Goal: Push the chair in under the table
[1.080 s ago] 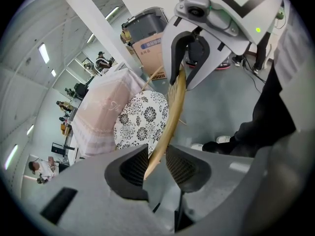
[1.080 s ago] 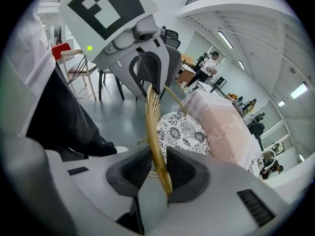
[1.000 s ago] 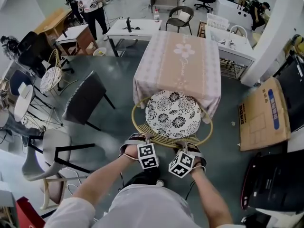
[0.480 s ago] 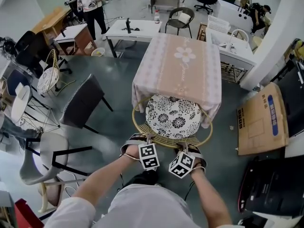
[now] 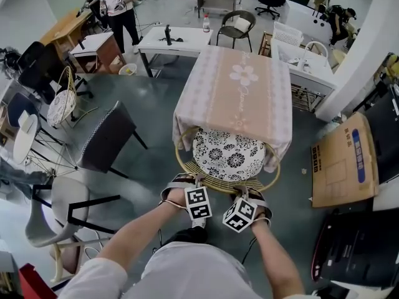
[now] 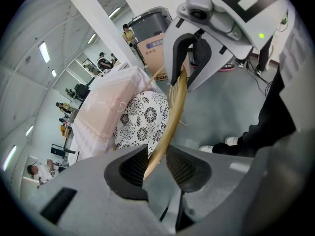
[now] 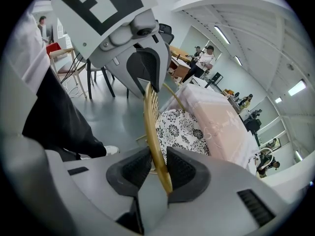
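The round rattan chair (image 5: 215, 183) with a black-and-white flowered cushion (image 5: 227, 156) stands at the near side of the pink-clothed table (image 5: 240, 92), the cushion's far part under the hanging cloth. Both grippers clamp its curved golden back rim side by side. My left gripper (image 5: 187, 185) is shut on the rim (image 6: 173, 104), which runs between its pads (image 6: 132, 167). My right gripper (image 5: 250, 195) is shut on the same rim (image 7: 151, 124), a short way to the right. Each gripper shows in the other's view, gripping the rim further along.
A dark grey chair (image 5: 106, 136) and pale chairs (image 5: 59, 207) stand to the left. A flat cardboard box (image 5: 346, 161) and a black case (image 5: 361, 242) lie to the right. White desks (image 5: 168, 39) and a standing person (image 5: 118, 5) are beyond the table.
The chair has slid away from me, further under the tablecloth. Both grippers moved forward with it, still clamped on the rim.
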The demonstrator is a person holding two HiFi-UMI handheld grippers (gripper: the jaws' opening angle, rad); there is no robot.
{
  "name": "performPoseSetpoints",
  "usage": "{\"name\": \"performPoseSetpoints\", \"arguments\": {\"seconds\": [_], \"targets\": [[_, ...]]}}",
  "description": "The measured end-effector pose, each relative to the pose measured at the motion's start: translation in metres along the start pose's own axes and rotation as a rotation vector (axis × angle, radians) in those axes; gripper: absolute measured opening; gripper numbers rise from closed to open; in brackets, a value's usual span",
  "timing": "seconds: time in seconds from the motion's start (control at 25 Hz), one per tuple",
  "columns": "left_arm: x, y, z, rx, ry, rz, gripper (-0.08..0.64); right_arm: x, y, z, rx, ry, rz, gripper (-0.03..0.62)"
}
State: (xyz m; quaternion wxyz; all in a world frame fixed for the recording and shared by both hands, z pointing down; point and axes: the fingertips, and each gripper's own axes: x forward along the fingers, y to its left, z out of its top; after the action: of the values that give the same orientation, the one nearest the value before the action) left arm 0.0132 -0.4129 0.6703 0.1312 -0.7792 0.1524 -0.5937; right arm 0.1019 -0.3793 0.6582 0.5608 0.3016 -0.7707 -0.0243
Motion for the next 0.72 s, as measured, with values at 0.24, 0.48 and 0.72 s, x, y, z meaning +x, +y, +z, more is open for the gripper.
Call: {"name": "performPoseSetpoints", "arguments": {"seconds": [0.24, 0.48, 0.72], "targets": [[0.0027, 0.0068, -0.0042, 0.016, -0.008, -0.012, 0.114, 0.0053, -0.0032, 0.0059, 0.004, 0.004, 0.009, 0.081], [0.0021, 0.0091, -0.0052, 0.031, -0.02, -0.018, 0.115, 0.0064, -0.0044, 0.0094, 0.031, 0.007, 0.016, 0.083], [0.0027, 0.0077, -0.0055, 0.029, -0.035, -0.022, 0.117, 0.0092, -0.0052, 0.0074, 0.078, 0.029, 0.011, 0.096]]}}
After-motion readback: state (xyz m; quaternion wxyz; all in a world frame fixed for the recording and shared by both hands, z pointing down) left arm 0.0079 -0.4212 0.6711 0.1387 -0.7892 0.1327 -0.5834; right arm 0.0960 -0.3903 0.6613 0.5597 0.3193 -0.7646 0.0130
